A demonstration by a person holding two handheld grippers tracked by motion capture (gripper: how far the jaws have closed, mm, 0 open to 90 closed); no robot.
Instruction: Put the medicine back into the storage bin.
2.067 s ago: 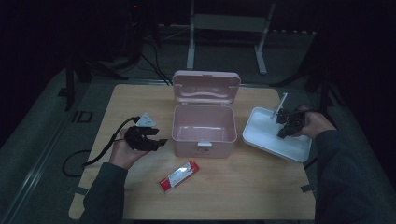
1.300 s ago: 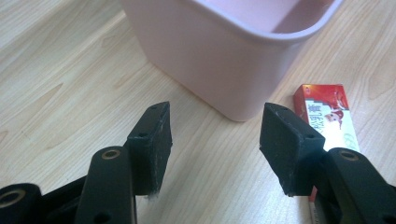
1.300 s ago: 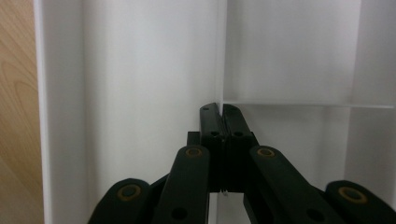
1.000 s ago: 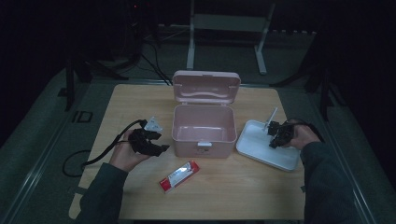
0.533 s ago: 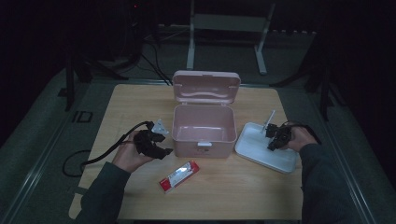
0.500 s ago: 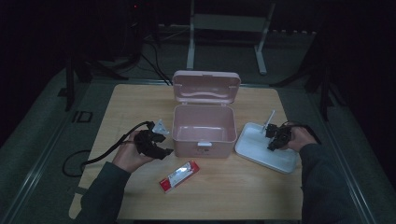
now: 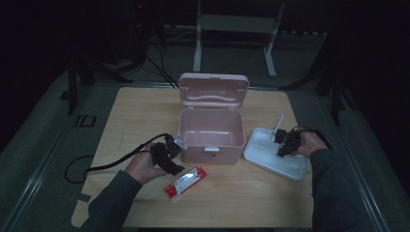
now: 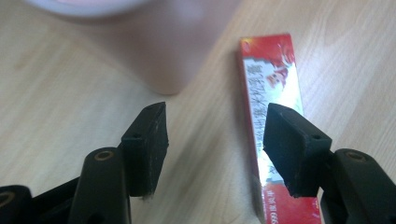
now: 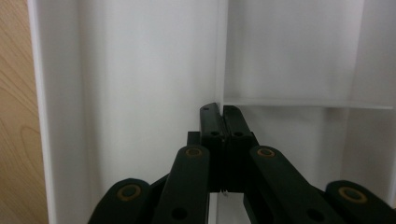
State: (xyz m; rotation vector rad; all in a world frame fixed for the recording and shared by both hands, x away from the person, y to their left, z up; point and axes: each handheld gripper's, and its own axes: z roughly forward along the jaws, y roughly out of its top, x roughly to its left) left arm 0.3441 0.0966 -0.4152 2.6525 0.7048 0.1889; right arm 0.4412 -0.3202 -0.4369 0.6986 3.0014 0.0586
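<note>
An open pink box [image 7: 210, 128] stands mid-table with its lid raised. A red and white packet [image 7: 185, 182] lies flat in front of it. My left gripper [image 7: 169, 157] hovers just left of the packet, open. In the left gripper view its jaws [image 8: 217, 140] spread wide, and the right one hangs over the packet [image 8: 273, 93]. A white divided tray [image 7: 273, 154] lies right of the box. My right gripper [image 7: 283, 142] rests in the tray. In the right gripper view it [image 9: 222, 112] is shut on the thin divider of the tray [image 9: 140, 70].
The wooden table [image 7: 135, 116] has bare room at the left and along the front edge. A black cable [image 7: 96, 166] trails from the left gripper off the table's left side. The pink box's base [image 8: 140, 46] lies close ahead of the left jaws.
The right gripper has dragged the white tray left and nearer, toward the box. The left gripper has moved right and down, close to the packet.
</note>
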